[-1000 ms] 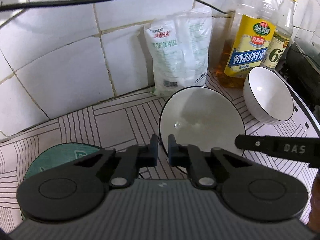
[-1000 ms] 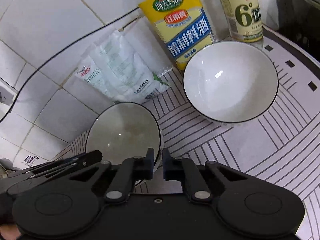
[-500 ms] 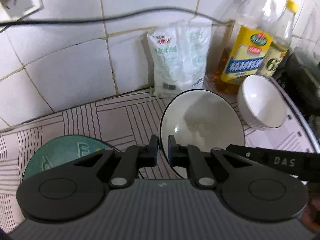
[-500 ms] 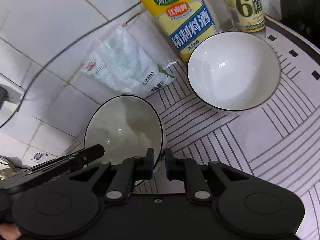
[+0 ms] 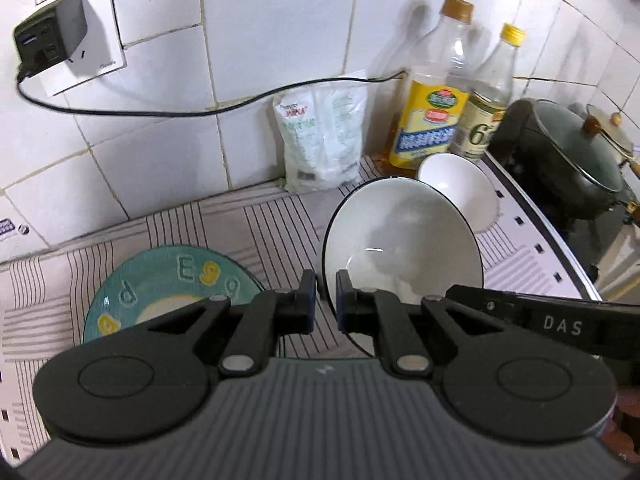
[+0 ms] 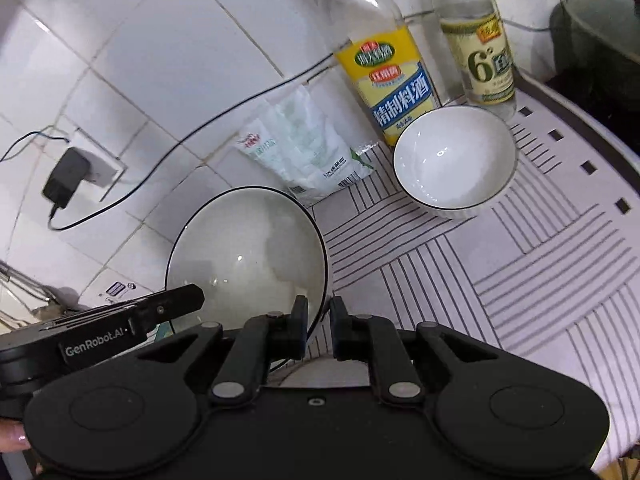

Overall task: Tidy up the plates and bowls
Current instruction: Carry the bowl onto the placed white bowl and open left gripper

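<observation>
Lifted higher than before, the black-rimmed white bowl [image 5: 404, 236] hangs over the striped mat [image 5: 248, 224], its rim pinched by both left gripper [image 5: 325, 298] and right gripper [image 6: 319, 322]. White tiled wall [image 5: 272, 32] behind. Only the left view shows the teal plate [image 5: 160, 280].

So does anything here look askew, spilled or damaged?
Only the large bowl sits off level: both grippers, left and right, pinch its rim and it is held tilted above the striped mat. The small bowl and teal plate lie flat. No spills or cracks show.
</observation>
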Action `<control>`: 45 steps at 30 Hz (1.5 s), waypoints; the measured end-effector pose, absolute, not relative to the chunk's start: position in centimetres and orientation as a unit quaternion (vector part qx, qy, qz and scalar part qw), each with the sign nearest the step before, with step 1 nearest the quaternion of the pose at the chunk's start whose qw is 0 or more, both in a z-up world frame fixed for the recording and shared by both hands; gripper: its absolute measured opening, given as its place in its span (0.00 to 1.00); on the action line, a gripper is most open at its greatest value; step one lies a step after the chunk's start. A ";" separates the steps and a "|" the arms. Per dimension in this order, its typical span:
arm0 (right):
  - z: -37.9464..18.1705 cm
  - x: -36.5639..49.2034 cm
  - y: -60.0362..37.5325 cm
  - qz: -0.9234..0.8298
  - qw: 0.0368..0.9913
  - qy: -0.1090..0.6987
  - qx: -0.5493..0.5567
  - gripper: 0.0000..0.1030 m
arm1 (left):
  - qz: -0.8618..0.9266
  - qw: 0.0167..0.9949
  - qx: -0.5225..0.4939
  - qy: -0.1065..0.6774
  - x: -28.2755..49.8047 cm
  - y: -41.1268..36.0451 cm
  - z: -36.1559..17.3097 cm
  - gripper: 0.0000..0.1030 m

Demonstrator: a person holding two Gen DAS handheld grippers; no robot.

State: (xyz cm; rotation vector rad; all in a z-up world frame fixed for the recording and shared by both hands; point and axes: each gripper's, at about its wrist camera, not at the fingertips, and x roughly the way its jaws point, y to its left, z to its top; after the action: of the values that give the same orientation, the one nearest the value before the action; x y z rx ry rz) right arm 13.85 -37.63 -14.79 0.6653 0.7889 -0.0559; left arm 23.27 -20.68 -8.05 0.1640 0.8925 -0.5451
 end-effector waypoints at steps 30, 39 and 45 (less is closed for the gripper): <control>-17.8 6.3 -35.4 -0.035 0.875 0.403 0.266 0.15 | -0.250 0.830 0.126 0.483 15.8 -20.8 -12.4 0.08; -18.1 6.9 -34.5 -0.043 0.887 0.410 0.207 0.15 | -0.244 0.828 0.164 0.477 15.2 -21.6 -13.6 0.08; -18.0 7.0 -34.0 -0.044 0.896 0.403 0.181 0.15 | -0.240 0.811 0.154 0.511 16.2 -21.6 -14.4 0.09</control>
State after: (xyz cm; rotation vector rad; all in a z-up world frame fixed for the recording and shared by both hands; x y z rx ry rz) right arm 7.01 -33.97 -18.03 0.3755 0.8361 -0.0903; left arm 16.18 -21.56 -14.44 0.3294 1.0911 -0.5126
